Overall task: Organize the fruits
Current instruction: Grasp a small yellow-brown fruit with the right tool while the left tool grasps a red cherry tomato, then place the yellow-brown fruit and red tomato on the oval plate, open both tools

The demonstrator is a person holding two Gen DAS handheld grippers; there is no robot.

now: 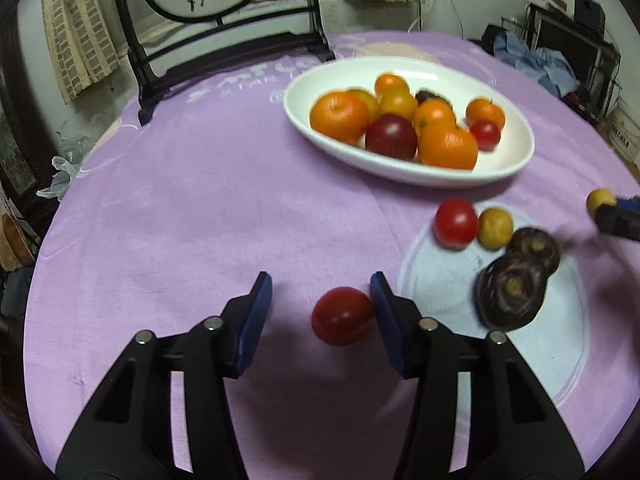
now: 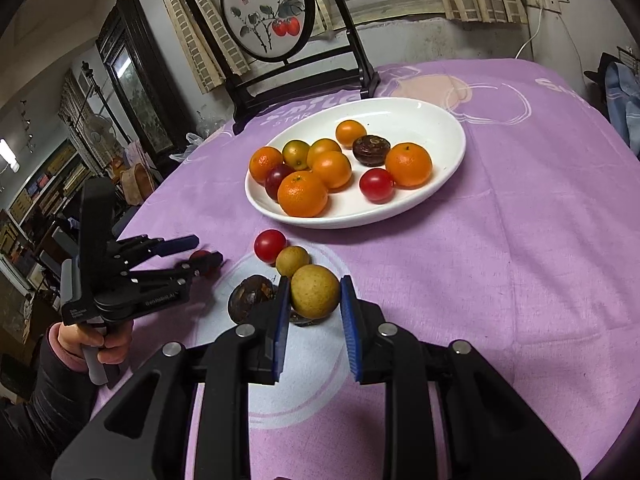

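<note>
**Fruit on a purple tablecloth, with a white dish at the far side**

A round table covered by a purple tablecloth (image 2: pixel 500 240) is shown, with a framed flower painting (image 2: pixel 268 12) standing at its far edge before curtained windows. A white dish (image 2: pixel 444 128) is set toward the far side and is filled with oranges, red tomatoes and one dark fruit. Nearer, a loose group is seen on a pale printed circle: a red tomato (image 2: pixel 270 245), a small yellow fruit (image 2: pixel 293 261) touching it, and dark round fruits (image 1: pixel 512 296) just beside these.

The right gripper (image 2: pixel 314 308) is closed on a larger yellow fruit (image 2: pixel 315 296), which is pressed between its blue pads. The left gripper (image 1: pixel 322 308), held in a hand (image 2: pixel 102 340) at the left, is partly open; a separate red tomato (image 1: pixel 342 316) lies on the cloth between its fingers, against the right-hand pad and clear of the other, and is not gripped.
</note>
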